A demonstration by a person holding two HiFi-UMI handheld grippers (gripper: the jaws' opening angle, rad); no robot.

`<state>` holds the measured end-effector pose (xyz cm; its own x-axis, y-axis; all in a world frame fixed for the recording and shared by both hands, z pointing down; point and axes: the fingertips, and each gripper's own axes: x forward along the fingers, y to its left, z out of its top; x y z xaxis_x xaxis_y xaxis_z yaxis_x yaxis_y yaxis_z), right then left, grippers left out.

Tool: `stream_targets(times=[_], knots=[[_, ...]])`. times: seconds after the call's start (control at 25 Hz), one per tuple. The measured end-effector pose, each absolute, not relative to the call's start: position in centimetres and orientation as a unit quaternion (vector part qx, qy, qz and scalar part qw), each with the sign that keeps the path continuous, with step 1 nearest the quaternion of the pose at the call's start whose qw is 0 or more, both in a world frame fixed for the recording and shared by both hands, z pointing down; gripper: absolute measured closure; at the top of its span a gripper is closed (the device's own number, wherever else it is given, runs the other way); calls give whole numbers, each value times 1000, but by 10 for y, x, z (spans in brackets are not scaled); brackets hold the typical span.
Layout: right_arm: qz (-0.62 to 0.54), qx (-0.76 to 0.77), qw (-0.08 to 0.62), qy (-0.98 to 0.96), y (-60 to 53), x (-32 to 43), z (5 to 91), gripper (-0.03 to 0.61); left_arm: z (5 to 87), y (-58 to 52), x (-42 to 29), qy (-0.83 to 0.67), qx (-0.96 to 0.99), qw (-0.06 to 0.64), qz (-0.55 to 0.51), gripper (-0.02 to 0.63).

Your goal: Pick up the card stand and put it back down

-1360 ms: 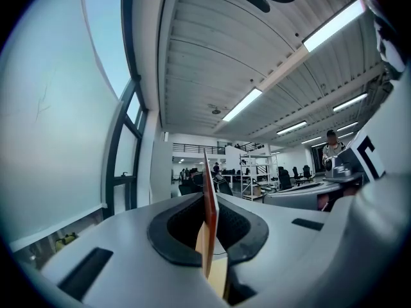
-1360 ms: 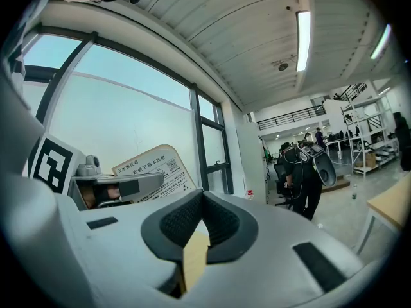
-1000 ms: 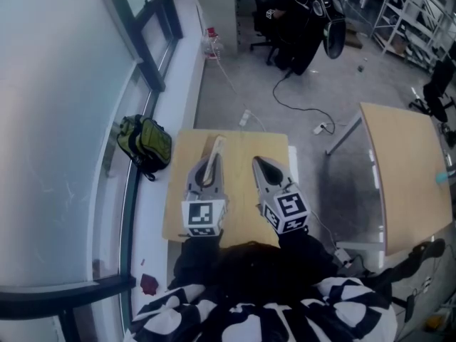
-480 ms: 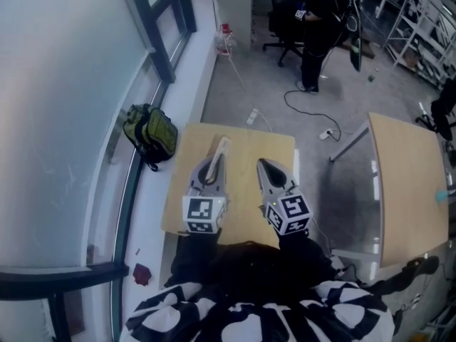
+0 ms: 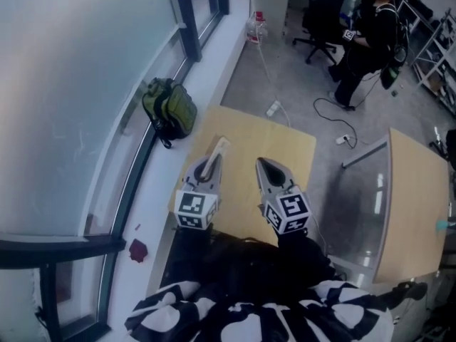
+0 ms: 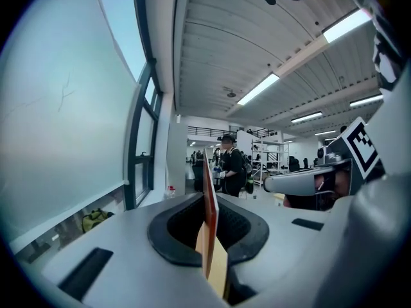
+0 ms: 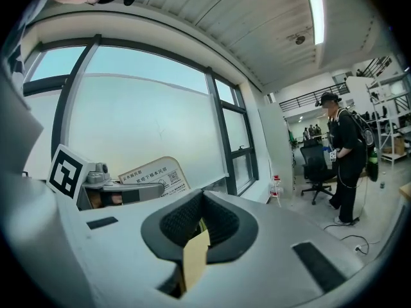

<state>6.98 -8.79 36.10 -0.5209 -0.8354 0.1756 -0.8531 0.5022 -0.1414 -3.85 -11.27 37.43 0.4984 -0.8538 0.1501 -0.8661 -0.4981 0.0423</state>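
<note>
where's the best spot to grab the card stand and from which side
Pinch the card stand by its near edge, across its flat faces, coming from the person's side: it is a thin upright panel. The left gripper holds it so.

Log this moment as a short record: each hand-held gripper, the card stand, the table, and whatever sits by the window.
left hand-held gripper: jaws shut on the card stand, which is seen edge-on between them
right hand-held gripper: jaws together, nothing held
card stand position: over the table's left half; contact with the top cannot be told
table: small, light wood top
window ledge: green backpack
</note>
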Motion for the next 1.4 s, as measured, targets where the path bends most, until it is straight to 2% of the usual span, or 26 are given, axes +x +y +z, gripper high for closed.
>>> stream_targets(times=[0.6,1.08,1.4], knots=[[158,441,111,-876,-98,17,422,566,472,-138,-145,-523,836,122,112,595],[188,453,148,-858,-145,30,469,566,545,-235,-177,-450,863,127,194,595],[222,457,180,-842,-188,32,526,566,597,-321,-187,-330,900,86,270,595]])
